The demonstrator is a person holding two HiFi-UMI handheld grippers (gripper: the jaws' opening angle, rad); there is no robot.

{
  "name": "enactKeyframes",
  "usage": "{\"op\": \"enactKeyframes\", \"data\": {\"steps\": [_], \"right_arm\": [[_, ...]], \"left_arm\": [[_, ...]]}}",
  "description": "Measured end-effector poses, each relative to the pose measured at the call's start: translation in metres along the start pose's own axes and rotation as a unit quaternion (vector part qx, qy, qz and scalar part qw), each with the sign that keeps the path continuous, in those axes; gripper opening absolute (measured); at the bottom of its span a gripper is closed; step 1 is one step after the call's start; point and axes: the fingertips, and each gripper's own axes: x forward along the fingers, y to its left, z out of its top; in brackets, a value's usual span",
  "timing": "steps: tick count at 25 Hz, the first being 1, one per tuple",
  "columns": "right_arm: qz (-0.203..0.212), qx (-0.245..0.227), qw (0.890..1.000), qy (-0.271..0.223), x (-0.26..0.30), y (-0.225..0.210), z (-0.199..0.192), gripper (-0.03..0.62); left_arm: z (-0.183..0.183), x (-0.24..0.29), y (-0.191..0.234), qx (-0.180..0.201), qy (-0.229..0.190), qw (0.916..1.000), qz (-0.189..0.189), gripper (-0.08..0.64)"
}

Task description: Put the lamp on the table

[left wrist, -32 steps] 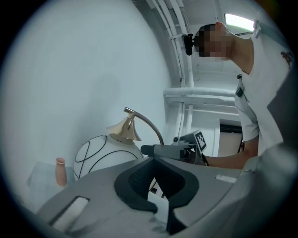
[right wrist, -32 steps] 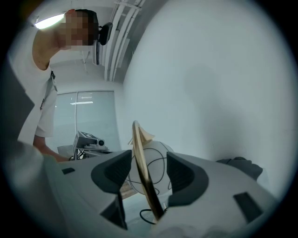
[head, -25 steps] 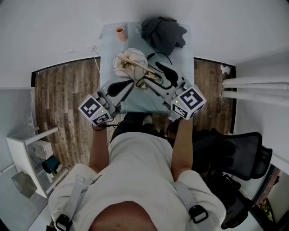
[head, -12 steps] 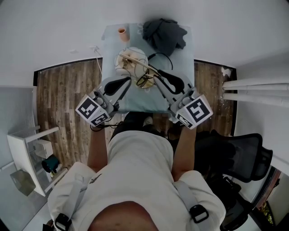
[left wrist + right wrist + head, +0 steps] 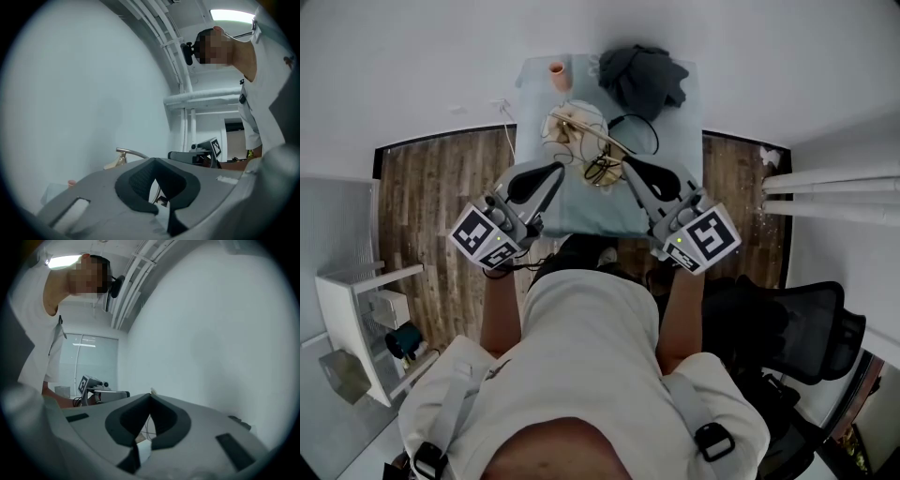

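A white shelf point(image 5: 356, 305) stood on the wood floor point(image 5: 431, 206), well off to the left of the table point(image 5: 591, 208). The left gripper point(image 5: 559, 169) hung over the table's near left edge, apart from the lamp, its jaws pressed together on nothing. An orange cup point(image 5: 555, 72) sat at the table's far left corner. The lamp point(image 5: 574, 129) lay on the middle of the table, its pale shade toward the cup and its wooden arm slanting toward the near side. A black cable point(image 5: 636, 127) looped on the table just right of the lamp. A dark cloth point(image 5: 642, 75) was heaped at the table's far right corner. The right gripper point(image 5: 624, 163) hung over the table's near right edge. Its jaws had just been closing and now met with nothing between them. White pipes point(image 5: 830, 187) ran to the right of the table, and a black chair point(image 5: 797, 323) stood at its near right.
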Motion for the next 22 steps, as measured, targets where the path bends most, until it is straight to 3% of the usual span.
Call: {"op": "enactKeyframes", "data": {"steps": [22], "right_arm": [[0.019, 0.014, 1.000, 0.015, 0.0102, 0.0074, -0.0118, -0.002]], "left_arm": [[-0.0116, -0.0030, -0.0006, -0.008, 0.007, 0.9999, 0.011, 0.000]]}}
